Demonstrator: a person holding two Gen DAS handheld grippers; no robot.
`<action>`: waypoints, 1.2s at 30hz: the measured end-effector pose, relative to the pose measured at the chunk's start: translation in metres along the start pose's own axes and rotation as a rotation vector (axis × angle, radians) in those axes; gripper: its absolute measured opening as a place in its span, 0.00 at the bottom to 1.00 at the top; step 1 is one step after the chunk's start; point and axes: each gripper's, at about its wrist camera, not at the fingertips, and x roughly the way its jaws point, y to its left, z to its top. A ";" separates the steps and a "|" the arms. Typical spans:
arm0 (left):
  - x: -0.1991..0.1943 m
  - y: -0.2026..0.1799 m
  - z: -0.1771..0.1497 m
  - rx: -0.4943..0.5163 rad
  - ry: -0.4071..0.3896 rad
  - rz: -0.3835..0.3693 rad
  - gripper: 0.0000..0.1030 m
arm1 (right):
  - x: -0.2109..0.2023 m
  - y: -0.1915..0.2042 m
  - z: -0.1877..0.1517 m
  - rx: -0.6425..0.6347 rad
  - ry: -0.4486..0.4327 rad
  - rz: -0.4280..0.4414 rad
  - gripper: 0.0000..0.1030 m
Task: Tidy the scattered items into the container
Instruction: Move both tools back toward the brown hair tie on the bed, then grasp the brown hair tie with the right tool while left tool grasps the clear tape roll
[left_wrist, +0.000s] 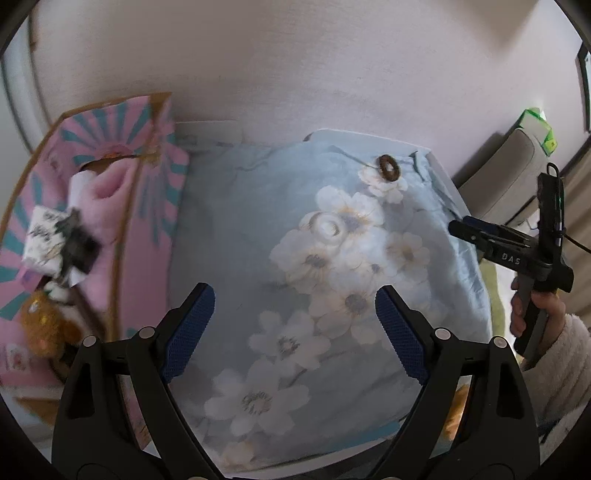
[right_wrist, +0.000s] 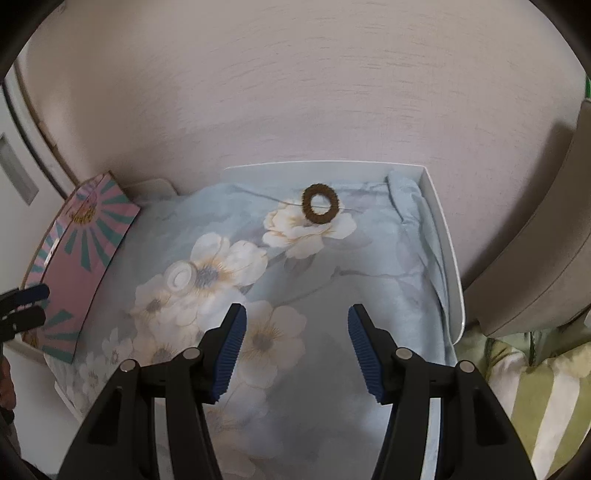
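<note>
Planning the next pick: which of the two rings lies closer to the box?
The clear ring, almost invisible on a white printed flower; the brown hair tie lies farther from the pink box.

Brown hair ring (right_wrist: 320, 209) and clear ring (right_wrist: 180, 277) lie apart; pink box (left_wrist: 92, 229) holds clutter.

Both the left gripper (left_wrist: 294, 325) and the right gripper (right_wrist: 296, 349) have black frames, blue ribbed pads (left_wrist: 192, 332), silver pivot screws; the person's sleeve (left_wrist: 565, 373) is fuzzy cream.
</note>
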 end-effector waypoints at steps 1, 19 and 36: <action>0.005 -0.004 0.005 0.010 -0.002 -0.012 0.86 | 0.002 0.002 0.003 0.000 -0.003 0.017 0.52; 0.144 -0.045 0.048 0.164 0.091 0.037 0.87 | 0.108 -0.014 0.070 -0.088 0.050 -0.032 0.52; 0.153 -0.043 0.044 0.215 0.053 0.079 0.47 | 0.135 -0.027 0.082 -0.104 0.034 -0.023 0.52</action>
